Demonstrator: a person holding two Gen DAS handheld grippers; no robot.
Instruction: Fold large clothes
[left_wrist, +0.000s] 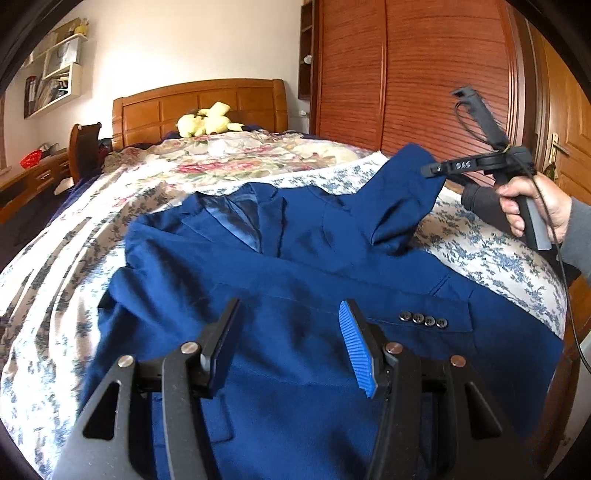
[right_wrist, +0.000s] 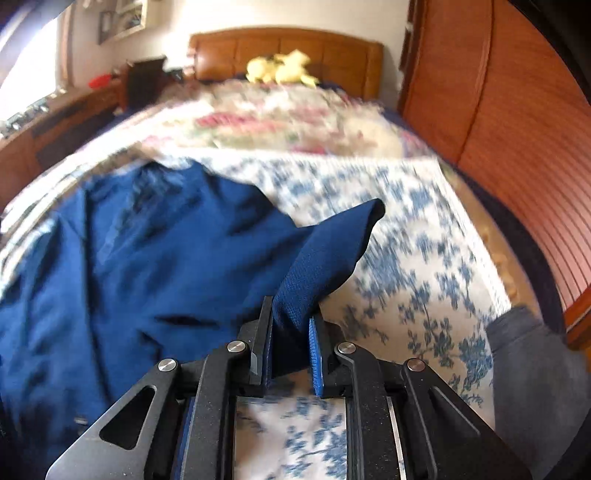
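Two views. Left wrist: blue jacket (left_wrist: 295, 266) spread front-up on the bed (left_wrist: 74, 266). Left hand-held gripper (left_wrist: 288, 343) hovers over its lower front, jaws apart, nothing between them. Right hand-held gripper (left_wrist: 428, 170), in a person's hand (left_wrist: 532, 206), lifts a fold of cloth at the jacket's far side.

Right wrist: right hand-held gripper clamped on that raised fold, blurred. Step in hand, I judge: folding one side inward. Next: carry it across the front and release.
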